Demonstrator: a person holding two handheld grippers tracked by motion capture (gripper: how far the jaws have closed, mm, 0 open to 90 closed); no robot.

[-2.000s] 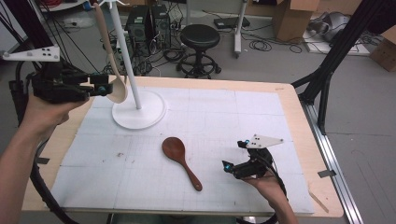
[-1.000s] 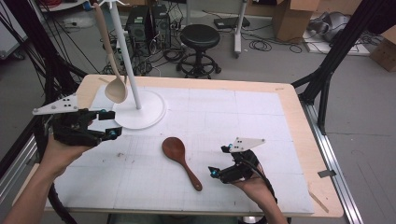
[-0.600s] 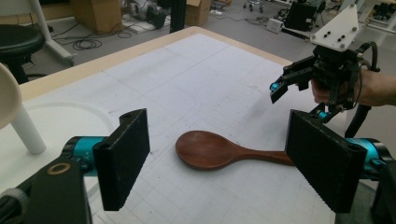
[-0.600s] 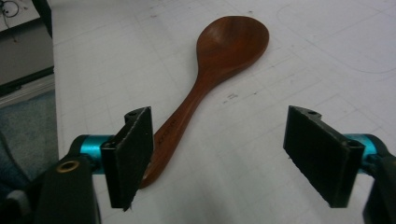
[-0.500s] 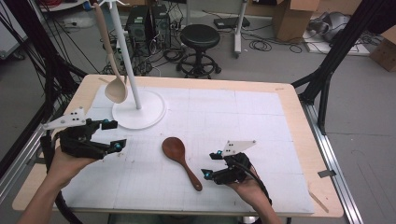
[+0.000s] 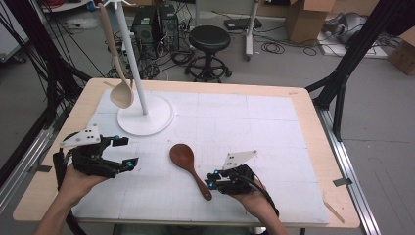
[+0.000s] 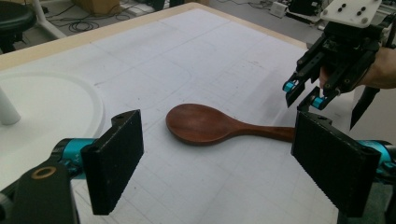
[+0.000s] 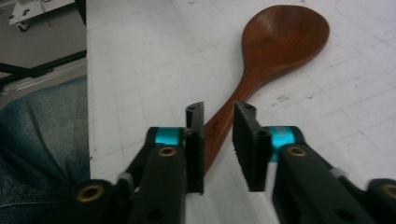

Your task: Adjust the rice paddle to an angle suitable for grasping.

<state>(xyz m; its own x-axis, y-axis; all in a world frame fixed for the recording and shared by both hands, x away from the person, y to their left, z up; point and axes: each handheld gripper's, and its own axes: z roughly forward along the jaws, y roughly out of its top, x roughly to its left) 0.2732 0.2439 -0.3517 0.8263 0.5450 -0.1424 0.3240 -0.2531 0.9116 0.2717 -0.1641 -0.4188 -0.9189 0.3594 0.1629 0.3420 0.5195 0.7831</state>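
Dark spoon [image 6: 188, 166]: lay flat on the desk's [image 6: 274, 98] white mat, bowl toward the stand, handle end toward the person's right. Right gripper [image 6: 212, 182]: its fingers [image 8: 195, 140] had just been closing, now a narrow gap astride the handle tip, pads not seen pressing it. Left gripper [image 6: 125, 152]: low over the mat, left of the spoon, fingers [image 7: 114, 165] just widened, far apart, nothing held. Pale spoon [image 6: 116, 63]: hung on the white stand [image 6: 145, 115].
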